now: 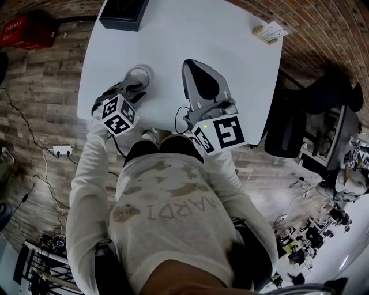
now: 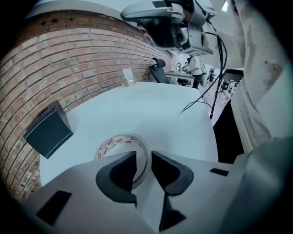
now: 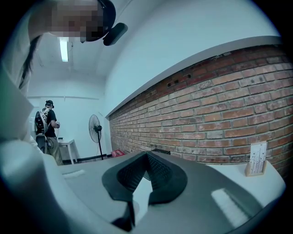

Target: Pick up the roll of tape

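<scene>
Lying flat on the smooth white counter point(image 1: 190, 34), the roll of tape point(image 1: 147, 72) is a pale, glossy ring near the counter's left edge in the head view. In the left gripper view, small red print runs round the white inner core of the roll point(image 2: 120, 142).

The left tool point(image 1: 131, 91) tilts down over the roll. Seen from its own camera, the left tool point(image 2: 143, 157) has two dark, scooped, matte pads set in grey moulded plastic. They stand a narrow way apart, astride the near wall of the ring, one pad over the hollow centre and the other outside. A sliver of bare counter shows between the ring and the outer pad, so nothing is clamped.

The right tool point(image 1: 199, 72) lies roughly level above the middle of the counter, well apart from the roll. In its own view, the tips of its ribbed black pads point(image 3: 146, 157) meet, leaving only a small triangular gap beneath, and nothing is between them.

Each tool carries a cube with black-and-white square markers point(image 1: 119, 114). A dark, matte, square-edged box point(image 1: 122, 12) sits at the counter's far left corner, and a small wooden card holder point(image 1: 269, 31) sits at the far right corner. A rough red brick wall point(image 3: 219, 105) runs behind the counter.
</scene>
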A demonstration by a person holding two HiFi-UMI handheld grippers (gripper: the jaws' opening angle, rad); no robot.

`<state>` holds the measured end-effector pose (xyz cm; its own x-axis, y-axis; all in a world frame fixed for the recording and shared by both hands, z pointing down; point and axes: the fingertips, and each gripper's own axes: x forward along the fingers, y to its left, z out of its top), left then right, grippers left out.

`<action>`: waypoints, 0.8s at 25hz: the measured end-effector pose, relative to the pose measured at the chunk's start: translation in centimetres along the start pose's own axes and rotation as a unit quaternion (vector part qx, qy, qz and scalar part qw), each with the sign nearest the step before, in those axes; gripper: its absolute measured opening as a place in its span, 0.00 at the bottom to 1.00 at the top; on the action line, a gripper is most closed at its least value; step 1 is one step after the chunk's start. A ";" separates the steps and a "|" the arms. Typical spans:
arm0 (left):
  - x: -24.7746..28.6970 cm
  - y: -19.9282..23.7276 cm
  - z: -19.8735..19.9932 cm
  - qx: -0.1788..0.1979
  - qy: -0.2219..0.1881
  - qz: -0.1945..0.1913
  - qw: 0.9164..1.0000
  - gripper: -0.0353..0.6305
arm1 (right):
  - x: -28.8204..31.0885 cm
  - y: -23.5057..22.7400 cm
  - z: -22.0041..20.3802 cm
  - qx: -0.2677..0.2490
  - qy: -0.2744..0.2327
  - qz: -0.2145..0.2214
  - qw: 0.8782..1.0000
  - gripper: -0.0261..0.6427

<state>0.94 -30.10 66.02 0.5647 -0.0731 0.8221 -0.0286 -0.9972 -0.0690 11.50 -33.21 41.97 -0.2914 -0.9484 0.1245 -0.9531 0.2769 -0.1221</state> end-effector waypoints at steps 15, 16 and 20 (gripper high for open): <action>-2.8 0.9 1.6 -0.123 -0.069 0.049 0.989 0.13 | 0.1 0.8 0.3 -0.006 -0.001 0.015 1.000 0.06; -3.6 1.2 1.9 -0.142 -0.084 0.055 0.985 0.13 | 0.1 1.0 0.4 -0.007 -0.002 0.016 1.000 0.06; -6.8 2.1 3.4 -0.190 -0.136 0.084 0.969 0.13 | -0.2 1.7 0.6 -0.014 -0.005 0.022 1.000 0.06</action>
<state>-0.21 -31.64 58.37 0.7202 -0.2802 0.6346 -0.4119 -0.9088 0.0662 9.97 -32.70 41.11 -0.3322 -0.9368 0.1102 -0.9414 0.3221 -0.0996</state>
